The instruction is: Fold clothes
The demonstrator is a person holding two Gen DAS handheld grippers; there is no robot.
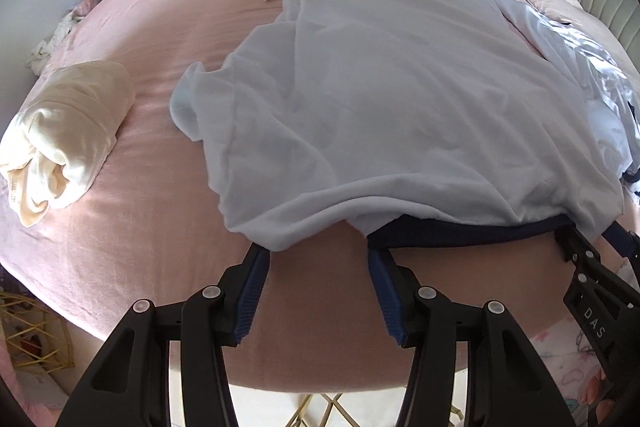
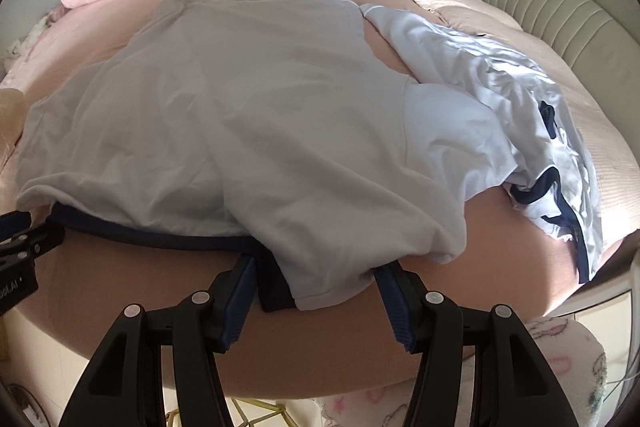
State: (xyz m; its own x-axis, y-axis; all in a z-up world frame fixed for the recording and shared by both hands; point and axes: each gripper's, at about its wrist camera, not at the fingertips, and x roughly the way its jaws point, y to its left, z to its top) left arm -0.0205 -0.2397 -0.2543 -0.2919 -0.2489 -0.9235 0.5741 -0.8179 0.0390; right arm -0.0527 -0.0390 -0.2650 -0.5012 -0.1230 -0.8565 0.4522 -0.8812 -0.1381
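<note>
A soft, wrinkled pale-blue cotton shirt [image 1: 380, 115] with a dark navy ribbed hem [image 1: 460, 231] lies on the pink bed [image 1: 152, 227]. The left tongs [image 1: 318, 259] and right tongs [image 2: 316, 271] gape wide at that hem, gripping nothing.

The pale blue shirt [image 1: 380, 95] is soft matt cloth with a navy hem; the pink bedsheet [image 1: 160, 35] looks finely ribbed; gripper fingers [image 1: 250, 291] are matt black plastic.

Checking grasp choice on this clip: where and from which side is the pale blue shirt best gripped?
Grip the shirt at its near edge, by the navy band, coming in low from the bed's near side. That edge is closest, and both grippers, left and right, sit open there, one toward each end.
</note>
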